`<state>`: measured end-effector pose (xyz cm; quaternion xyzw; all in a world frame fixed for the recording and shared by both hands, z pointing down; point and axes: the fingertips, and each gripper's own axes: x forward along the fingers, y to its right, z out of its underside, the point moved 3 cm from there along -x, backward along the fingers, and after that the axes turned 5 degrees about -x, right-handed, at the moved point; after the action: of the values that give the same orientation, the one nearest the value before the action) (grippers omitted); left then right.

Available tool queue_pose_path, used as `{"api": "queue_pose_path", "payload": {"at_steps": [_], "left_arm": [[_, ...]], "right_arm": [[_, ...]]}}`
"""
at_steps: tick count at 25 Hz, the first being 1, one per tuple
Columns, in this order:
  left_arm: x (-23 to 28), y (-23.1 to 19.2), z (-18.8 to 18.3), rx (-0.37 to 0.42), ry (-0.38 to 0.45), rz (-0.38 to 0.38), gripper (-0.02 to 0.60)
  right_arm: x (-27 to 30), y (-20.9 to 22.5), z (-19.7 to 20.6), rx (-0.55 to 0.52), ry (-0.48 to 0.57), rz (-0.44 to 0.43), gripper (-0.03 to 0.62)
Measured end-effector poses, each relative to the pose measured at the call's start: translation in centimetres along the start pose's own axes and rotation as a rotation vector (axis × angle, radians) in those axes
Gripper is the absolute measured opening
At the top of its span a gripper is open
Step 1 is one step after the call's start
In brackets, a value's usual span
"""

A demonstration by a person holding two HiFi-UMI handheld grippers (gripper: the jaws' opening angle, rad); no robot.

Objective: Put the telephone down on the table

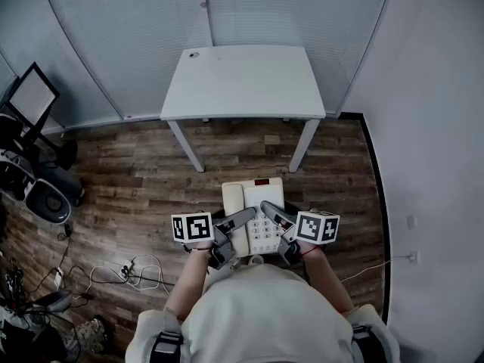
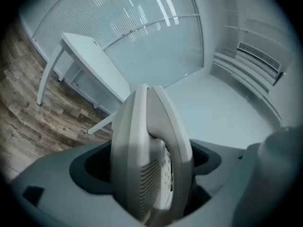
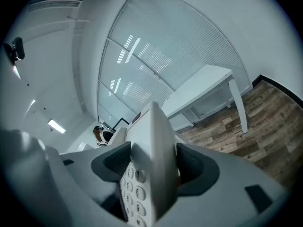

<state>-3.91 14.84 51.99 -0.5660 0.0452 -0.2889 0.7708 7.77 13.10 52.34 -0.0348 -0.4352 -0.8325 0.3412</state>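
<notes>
A white desk telephone (image 1: 253, 203) with a keypad and its handset on the left is held in the air over the wooden floor, close to my body. My left gripper (image 1: 243, 218) is shut on its left side, where the handset lies (image 2: 147, 160). My right gripper (image 1: 271, 212) is shut on its right side beside the keypad (image 3: 151, 164). In both gripper views the dark pads press on the telephone's edge from either side. The white table (image 1: 242, 82) stands ahead of the telephone, its top bare apart from a small round thing at its far left corner.
Glass partitions with blinds (image 1: 151, 29) run behind the table. Black equipment and a stand (image 1: 30, 150) crowd the left side, with cables (image 1: 128, 271) on the floor. A white wall (image 1: 439, 165) with a socket closes the right. A distant person (image 3: 99, 135) shows behind glass.
</notes>
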Motion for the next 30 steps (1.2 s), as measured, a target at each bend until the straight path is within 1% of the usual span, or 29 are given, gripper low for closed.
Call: {"api": "queue_pose_path", "payload": {"at_steps": [4,10,15,21,30], "left_arm": [[0.76,0.05,-0.96,0.014,-0.004,0.005,0.433],[0.86,-0.28,-1.01,0.021,-0.008,0.004,0.433],[0.84,-0.20,-1.11,0.032,-0.008,0.018,0.433],[0.88,0.00,-1.14,0.040,-0.005,0.025,0.434],[0.76,-0.05,-0.98,0.026,0.009,0.008,0.433]], "right_arm": [[0.38,0.36,-0.91,-0.001,0.016,0.000,0.310],[0.53,0.69,-0.66,0.006,0.030,0.005,0.310],[0.35,0.38,-0.82,-0.013,0.046,0.013,0.310],[0.27,0.38,-0.90,-0.014,0.047,0.014,0.310],[0.42,0.50,-0.80,-0.006,0.026,-0.001,0.310]]}}
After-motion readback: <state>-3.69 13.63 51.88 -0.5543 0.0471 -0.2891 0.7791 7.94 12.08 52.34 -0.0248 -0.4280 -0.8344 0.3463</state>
